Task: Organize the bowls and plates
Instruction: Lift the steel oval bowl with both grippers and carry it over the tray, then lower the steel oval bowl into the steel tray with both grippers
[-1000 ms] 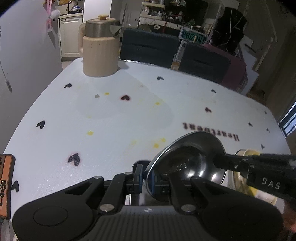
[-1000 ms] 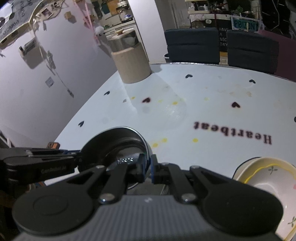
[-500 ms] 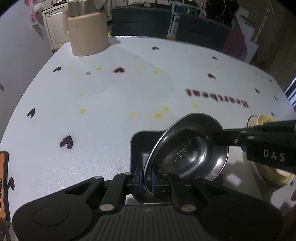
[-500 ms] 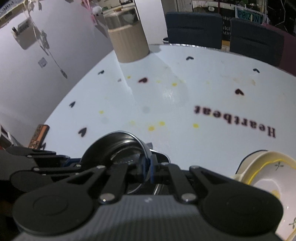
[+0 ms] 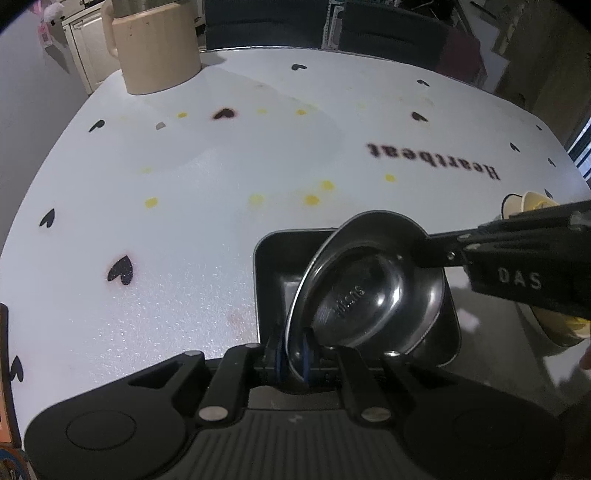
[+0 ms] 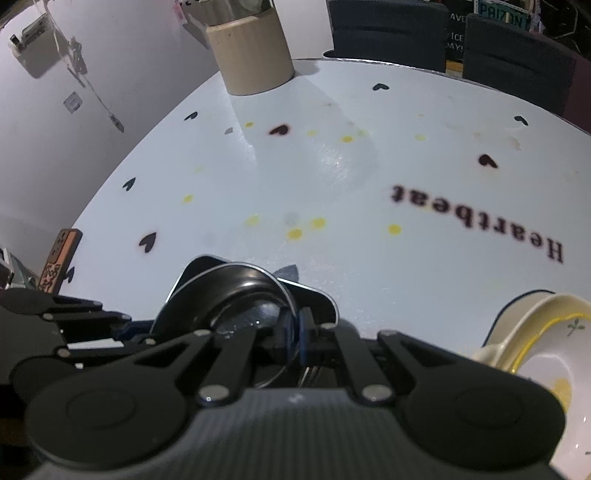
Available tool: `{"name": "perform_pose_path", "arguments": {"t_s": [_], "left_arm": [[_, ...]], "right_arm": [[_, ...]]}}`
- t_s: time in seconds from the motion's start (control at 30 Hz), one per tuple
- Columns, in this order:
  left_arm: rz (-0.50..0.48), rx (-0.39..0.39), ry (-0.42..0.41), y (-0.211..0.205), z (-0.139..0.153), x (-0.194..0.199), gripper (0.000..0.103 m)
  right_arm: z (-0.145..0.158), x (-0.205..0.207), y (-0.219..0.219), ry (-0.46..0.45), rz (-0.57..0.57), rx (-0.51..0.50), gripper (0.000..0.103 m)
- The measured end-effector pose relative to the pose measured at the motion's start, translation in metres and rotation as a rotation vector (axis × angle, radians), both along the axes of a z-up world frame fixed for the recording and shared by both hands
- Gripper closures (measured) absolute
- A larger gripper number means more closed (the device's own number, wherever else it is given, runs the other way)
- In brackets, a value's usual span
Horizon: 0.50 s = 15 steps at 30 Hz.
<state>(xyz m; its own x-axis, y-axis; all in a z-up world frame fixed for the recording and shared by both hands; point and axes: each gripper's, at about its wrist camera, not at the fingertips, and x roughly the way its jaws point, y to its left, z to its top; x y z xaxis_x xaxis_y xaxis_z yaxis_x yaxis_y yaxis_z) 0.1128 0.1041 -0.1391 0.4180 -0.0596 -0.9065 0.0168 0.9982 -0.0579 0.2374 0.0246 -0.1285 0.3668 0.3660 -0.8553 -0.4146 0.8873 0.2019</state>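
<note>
A round steel bowl [image 5: 369, 284] hangs tilted over a black square tray [image 5: 269, 266] on the white table. My left gripper [image 5: 293, 356] is shut on the bowl's near rim. My right gripper [image 6: 293, 334] is shut on the bowl's opposite rim; it reaches in from the right in the left wrist view [image 5: 424, 251]. The bowl [image 6: 229, 295] and tray [image 6: 314, 295] also show in the right wrist view. A cream bowl with a yellow rim [image 6: 554, 343] sits to the right of the tray.
A tall beige canister [image 5: 159, 44] stands at the table's far left. Dark chairs [image 6: 388, 29] line the far edge. An orange and black card [image 6: 59, 262] lies at the left edge. The white tablecloth [image 5: 258, 147] has hearts and yellow spots.
Both grippers have carried the steel bowl toward me and lower, over the black tray. The tray came into view under it. Both stay shut on the rim.
</note>
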Motion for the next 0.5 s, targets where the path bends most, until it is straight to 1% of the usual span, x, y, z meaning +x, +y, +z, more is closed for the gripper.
{"name": "perform_pose_path", "arguments": {"t_s": [0.1, 0.23, 0.33, 0.5], "left_arm": [[-0.010, -0.003, 0.003, 0.0002, -0.0003, -0.0006, 0.093], [-0.013, -0.007, 0.007, 0.0022, -0.0014, -0.0016, 0.093], [-0.013, -0.013, 0.006, 0.0023, -0.0016, -0.0013, 0.089], [-0.015, -0.028, -0.004, 0.0018, 0.0007, -0.0004, 0.085]], "right_arm": [[-0.0009, 0.0021, 0.0032, -0.002, -0.002, -0.021, 0.098], [-0.0036, 0.0035, 0.0066, 0.001, 0.005, -0.021, 0.098], [-0.0061, 0.0036, 0.0076, 0.004, 0.011, -0.032, 0.098], [-0.0096, 0.0060, 0.0080, 0.016, 0.008, -0.049, 0.098]]}}
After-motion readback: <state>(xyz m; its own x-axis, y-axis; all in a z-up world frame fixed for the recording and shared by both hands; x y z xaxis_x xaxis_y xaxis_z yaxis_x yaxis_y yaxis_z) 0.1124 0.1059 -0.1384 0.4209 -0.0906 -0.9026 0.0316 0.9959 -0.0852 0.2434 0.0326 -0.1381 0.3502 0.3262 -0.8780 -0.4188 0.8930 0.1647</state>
